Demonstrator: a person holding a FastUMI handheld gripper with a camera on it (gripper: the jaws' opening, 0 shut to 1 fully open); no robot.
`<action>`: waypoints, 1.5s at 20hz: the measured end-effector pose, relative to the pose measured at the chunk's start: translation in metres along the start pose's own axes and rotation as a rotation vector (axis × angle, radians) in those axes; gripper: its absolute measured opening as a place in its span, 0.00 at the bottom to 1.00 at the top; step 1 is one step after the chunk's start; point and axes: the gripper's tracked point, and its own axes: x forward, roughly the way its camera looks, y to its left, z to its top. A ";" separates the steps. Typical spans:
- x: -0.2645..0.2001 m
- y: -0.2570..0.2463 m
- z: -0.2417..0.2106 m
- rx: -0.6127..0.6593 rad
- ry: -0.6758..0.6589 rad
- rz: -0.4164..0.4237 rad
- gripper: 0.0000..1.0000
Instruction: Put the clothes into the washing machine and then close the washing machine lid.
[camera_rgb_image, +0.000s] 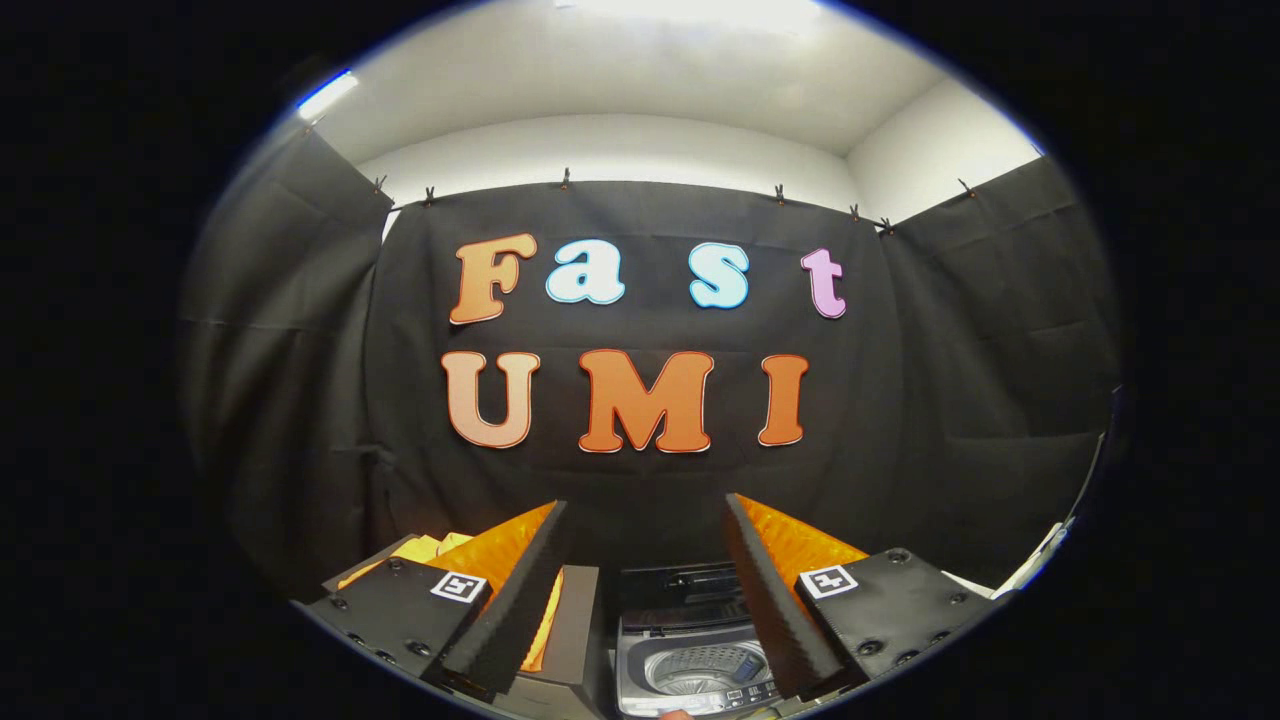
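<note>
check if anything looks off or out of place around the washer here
Nothing stands out. The washing machine sits upright with its lid open and the drum visible, no spill or damage showing. The gripper is open above it, holding nothing. Yellow clothes lie beyond its left finger, not yet loaded.

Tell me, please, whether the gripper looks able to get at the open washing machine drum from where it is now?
Probably yes. The gripper has its jaws open and holds nothing, and the washing machine sits just below, between the fingers, with its lid up and drum exposed. Nothing visible blocks the way down; the yellow cloth lies off beside one finger.
</note>
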 end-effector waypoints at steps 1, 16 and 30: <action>0.002 0.001 -0.002 0.002 0.004 0.000 0.96; 0.074 0.160 -0.048 0.009 0.110 0.174 0.97; 0.158 0.268 -0.192 0.058 0.447 0.203 0.97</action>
